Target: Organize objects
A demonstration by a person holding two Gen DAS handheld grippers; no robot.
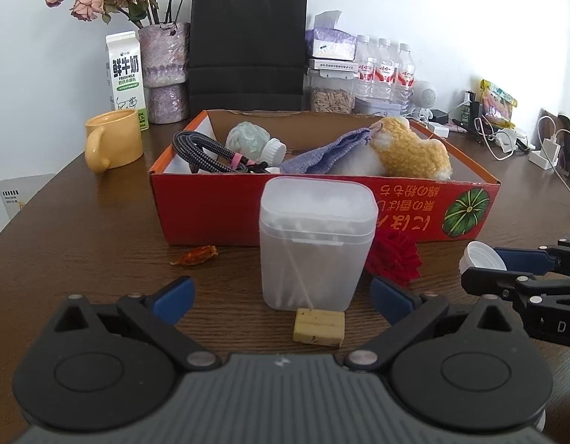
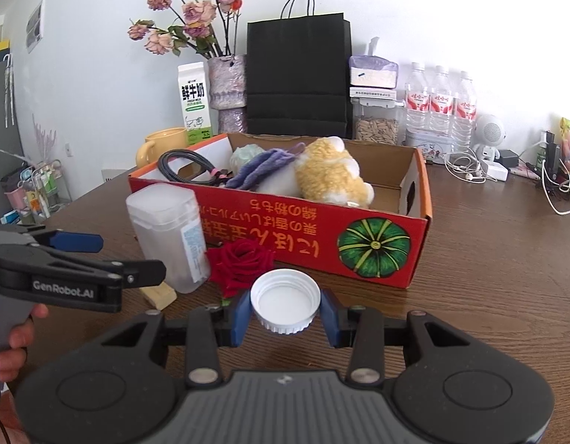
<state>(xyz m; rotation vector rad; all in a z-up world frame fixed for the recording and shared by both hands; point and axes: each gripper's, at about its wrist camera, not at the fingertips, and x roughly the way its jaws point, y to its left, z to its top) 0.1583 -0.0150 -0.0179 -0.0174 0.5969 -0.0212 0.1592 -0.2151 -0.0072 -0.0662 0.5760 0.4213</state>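
Nearby, swab tub (image 1: 316, 244) w/ rose (image 1: 394, 257) fronting red box (image 1: 218, 203), soap (image 1: 319, 326) beside.

A brown wooden table (image 1: 100, 222) carries a red box (image 1: 218, 203), swab container (image 1: 314, 251), yellow mug (image 1: 113, 140).

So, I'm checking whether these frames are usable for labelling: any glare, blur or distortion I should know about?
Left wrist view: fisheye bends the table edge, dark corners, wall blown out at right; the swab box is sharp. Right wrist view: same curvature, wall behind the bottles overexposed, shelf at far left dim; the cap in the right gripper is crisp, no motion blur.
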